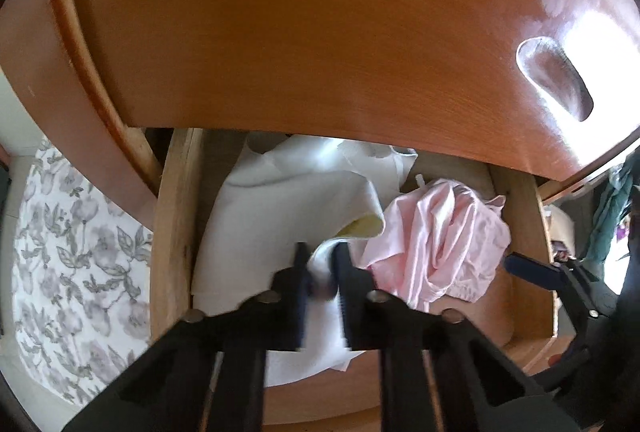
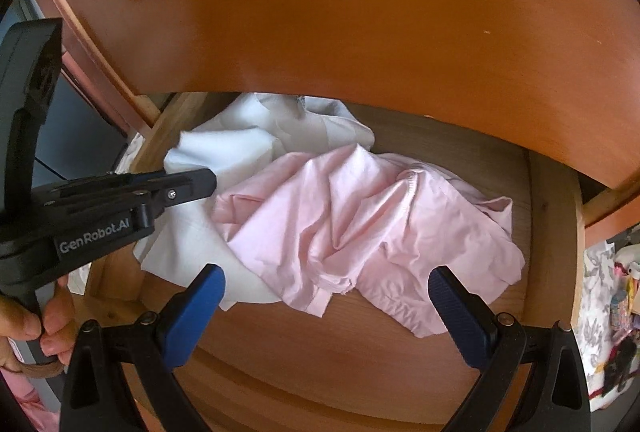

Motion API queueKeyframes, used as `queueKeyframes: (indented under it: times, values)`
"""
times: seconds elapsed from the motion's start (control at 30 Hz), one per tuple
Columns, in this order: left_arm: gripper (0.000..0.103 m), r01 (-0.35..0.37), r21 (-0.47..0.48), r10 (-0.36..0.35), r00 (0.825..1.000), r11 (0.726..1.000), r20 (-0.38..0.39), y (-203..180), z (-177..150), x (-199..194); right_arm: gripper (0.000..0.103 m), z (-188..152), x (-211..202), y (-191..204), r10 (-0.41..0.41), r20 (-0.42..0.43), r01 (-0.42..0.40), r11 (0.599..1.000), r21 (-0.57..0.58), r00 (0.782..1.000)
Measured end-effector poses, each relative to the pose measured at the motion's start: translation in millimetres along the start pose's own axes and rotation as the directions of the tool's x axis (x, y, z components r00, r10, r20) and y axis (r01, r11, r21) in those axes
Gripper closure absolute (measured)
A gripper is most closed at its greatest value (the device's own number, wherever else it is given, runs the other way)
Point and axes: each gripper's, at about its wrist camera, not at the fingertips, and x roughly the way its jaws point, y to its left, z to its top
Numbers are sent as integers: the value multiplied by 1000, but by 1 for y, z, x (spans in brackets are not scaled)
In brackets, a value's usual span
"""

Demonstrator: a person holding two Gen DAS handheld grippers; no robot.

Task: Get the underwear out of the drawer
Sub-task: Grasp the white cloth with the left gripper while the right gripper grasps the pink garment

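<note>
Pinching the white underwear, left claw; right claw spread over pink underwear.

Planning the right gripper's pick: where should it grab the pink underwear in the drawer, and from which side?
Grip the raised ridge in the middle of the pink underwear, coming from above. The fabric is bunched into folds there, so the open right gripper can likely straddle a fold and pinch it. Its left edge lies over the white garment held by the left gripper; stay clear of that overlap.
</note>
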Motion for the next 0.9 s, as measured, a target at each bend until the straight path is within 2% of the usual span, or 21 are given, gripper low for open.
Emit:
queueKeyframes:
  times: [0.27,0.37,0.47,0.77,0.83,0.9]
  values:
    - [96,39,-18,-39,999,999,25,8,-11,-9,2,12,15,23,1,-25,-2,999,-32,1000]
    - [96,48,-18,-48,999,999,24,12,-12,-11,3,18,17,35,-29,-22,28,997,-67,999]
    - [96,62,-38,-61,998,997,27,19,-14,-14,9,23,22,42,-38,-26,36,996,-82,999]
    - [96,67,-48,-66,998,997,23,23,-18,-16,19,35,46,65,-67,-62,58,989,-134,996]
    - [96,70,-48,-69,997,996,24,21,-19,-15,25,37,52,67,-75,-73,66,990,-129,994]
    - [96,78,-48,-76,997,996,24,21,-19,-16,36,38,57,64,-89,-87,79,990,-113,992]
